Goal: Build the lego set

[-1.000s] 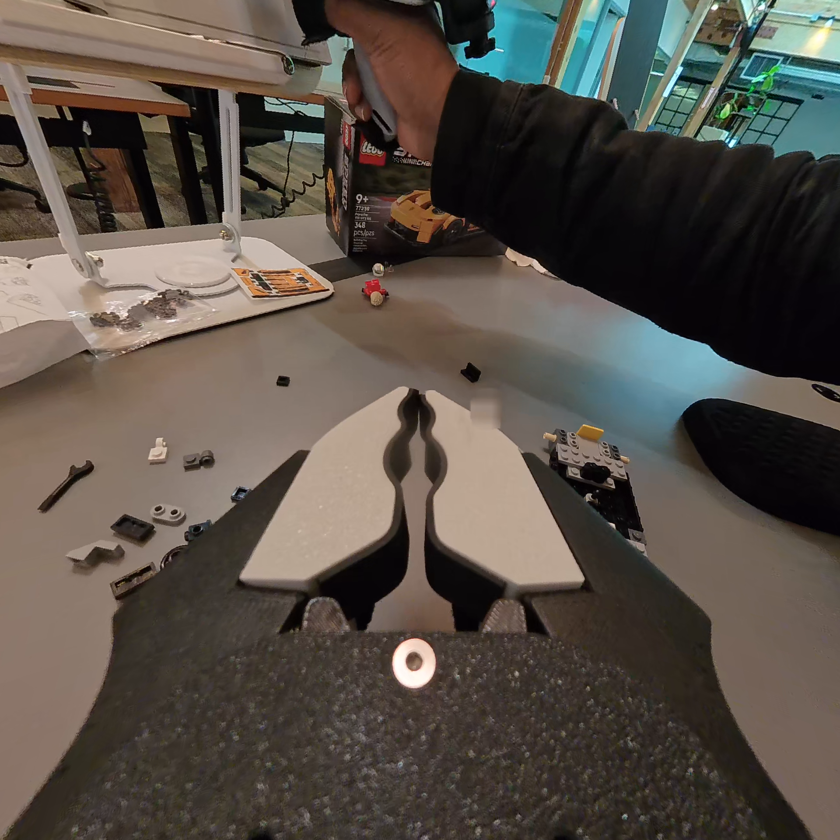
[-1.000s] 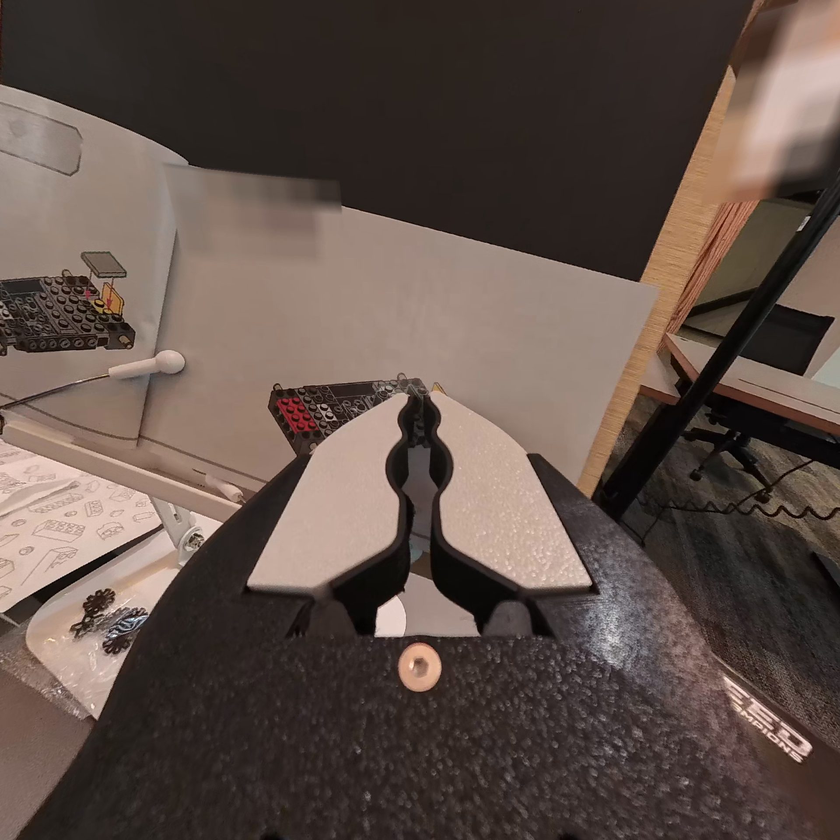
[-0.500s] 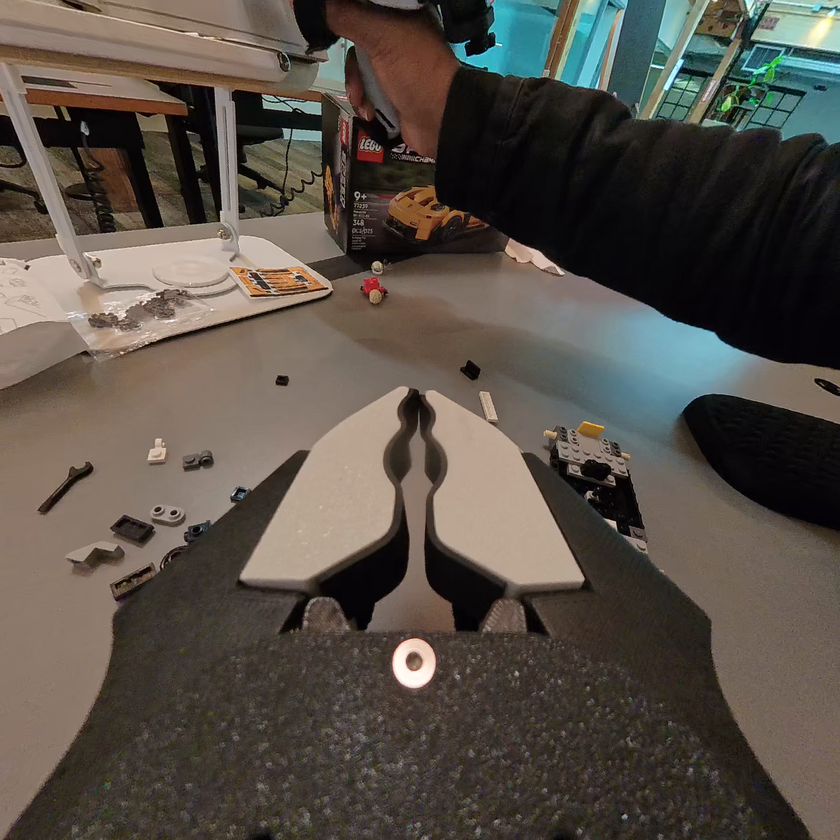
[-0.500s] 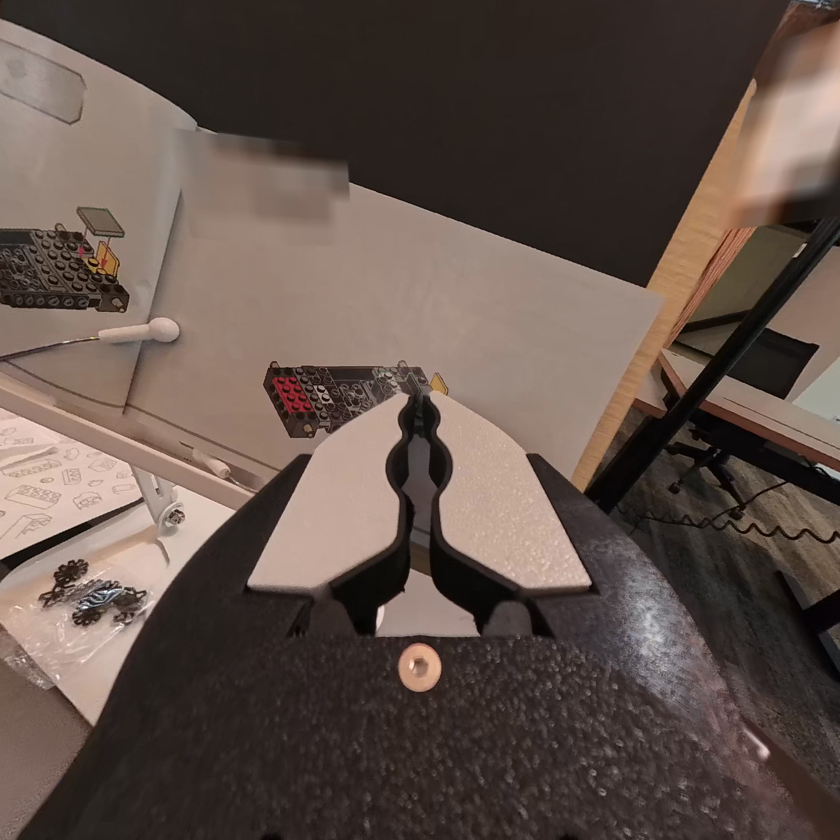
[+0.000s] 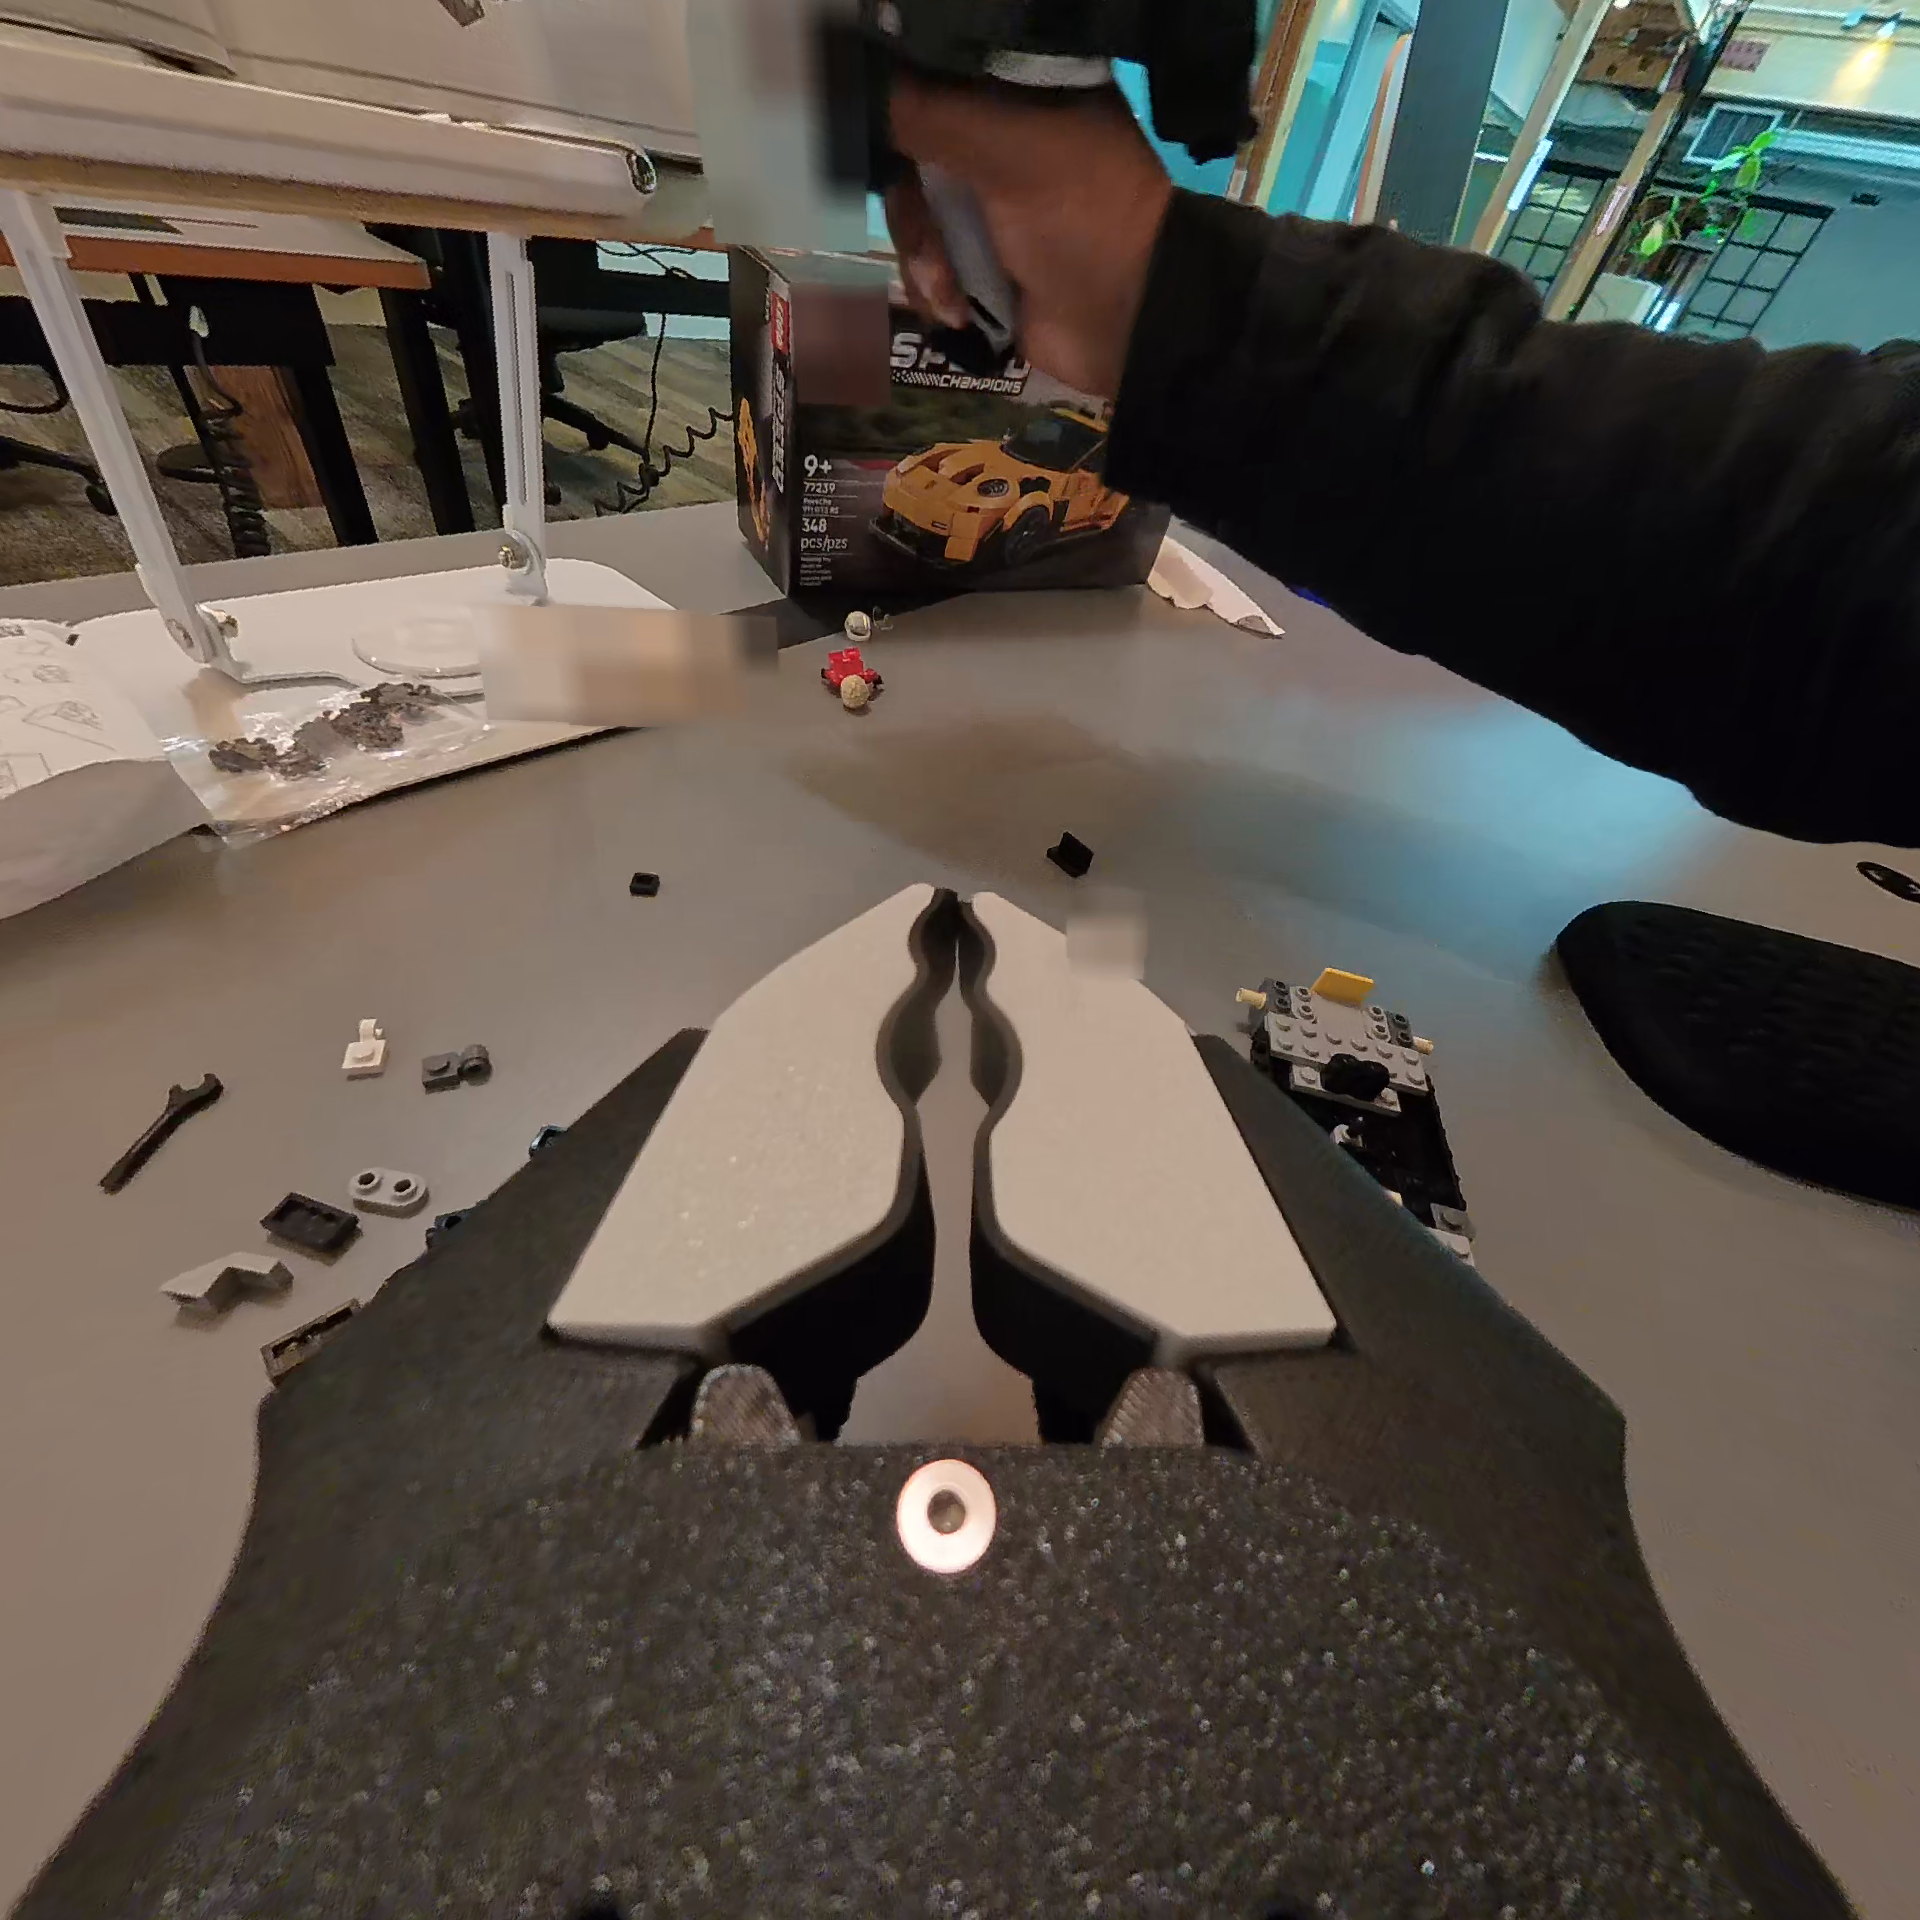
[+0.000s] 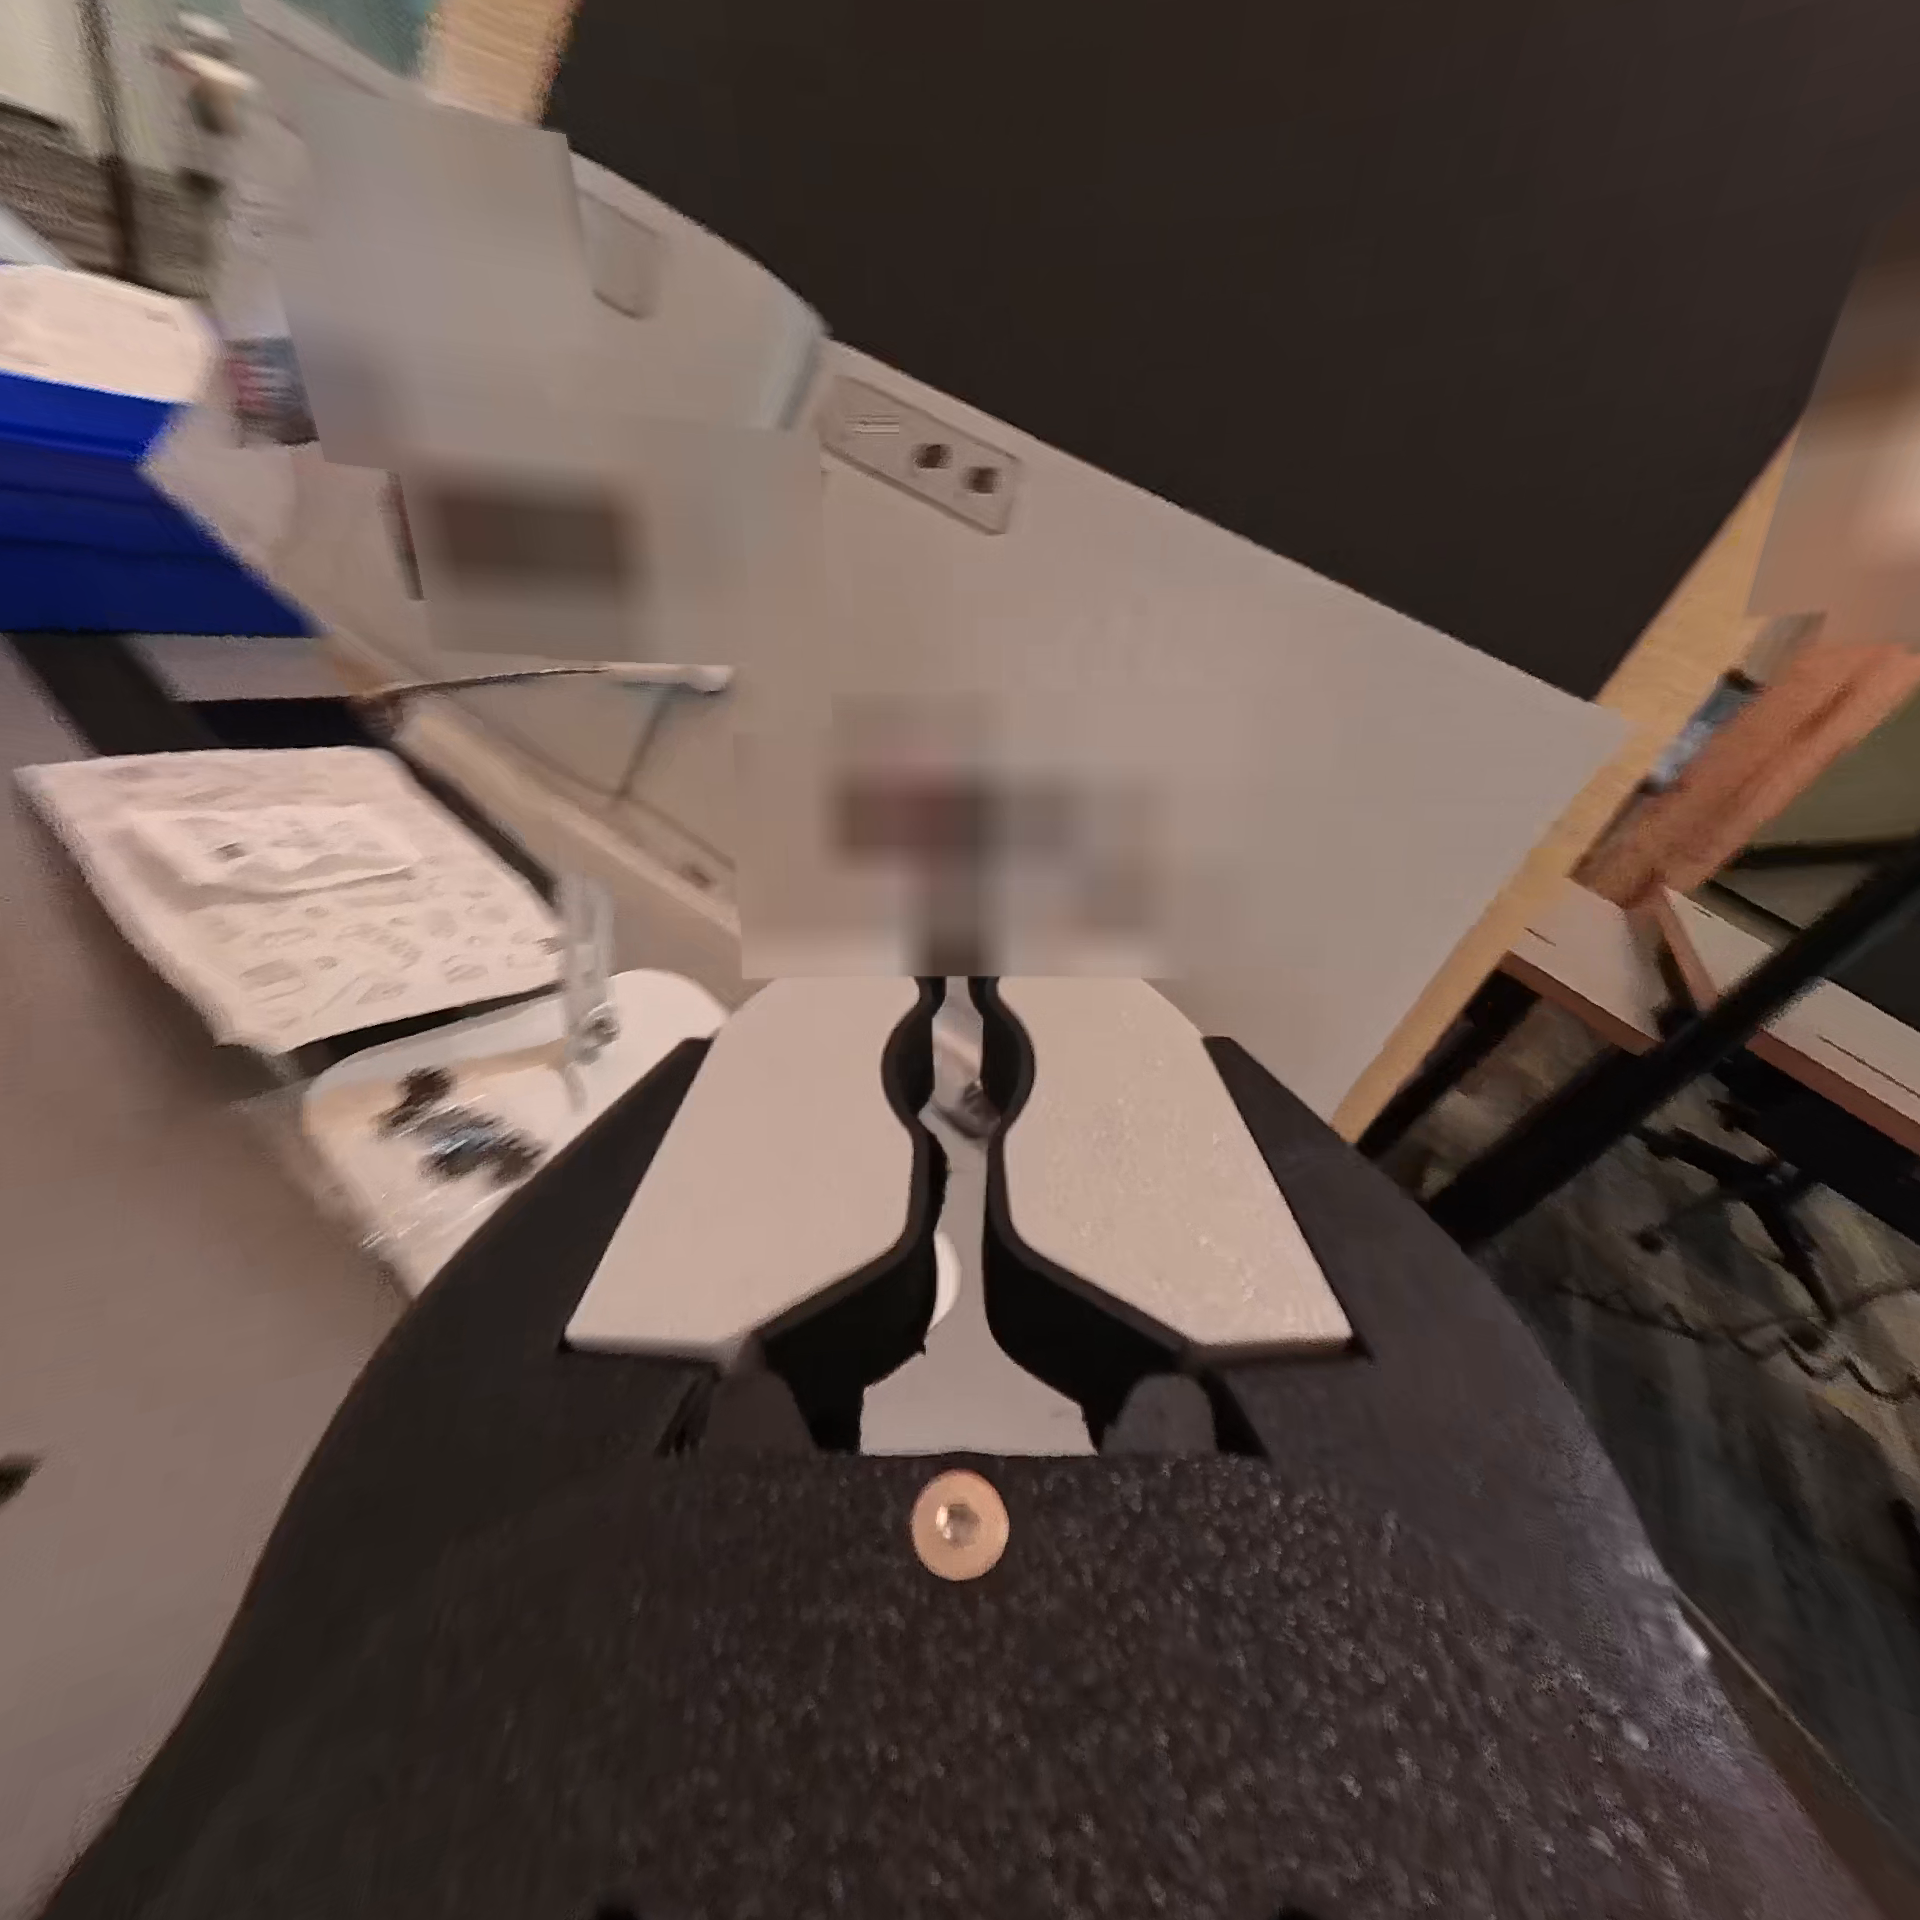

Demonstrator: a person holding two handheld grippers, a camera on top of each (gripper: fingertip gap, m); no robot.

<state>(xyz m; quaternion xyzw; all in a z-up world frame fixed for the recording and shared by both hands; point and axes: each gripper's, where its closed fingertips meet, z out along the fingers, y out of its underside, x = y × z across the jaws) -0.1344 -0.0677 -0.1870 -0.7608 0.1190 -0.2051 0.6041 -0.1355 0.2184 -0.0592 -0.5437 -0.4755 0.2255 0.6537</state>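
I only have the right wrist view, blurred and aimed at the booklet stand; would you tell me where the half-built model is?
Observer: The model lies on the table, just right of the left gripper, with a yellow tile at its far end.
Operator: Thank you. Is the left gripper holding anything?
Observer: No, its jaws are shut with nothing between them.
Operator: And where are the loose pieces?
Observer: Mostly left of that gripper: a black wrench and several small grey and black pieces.
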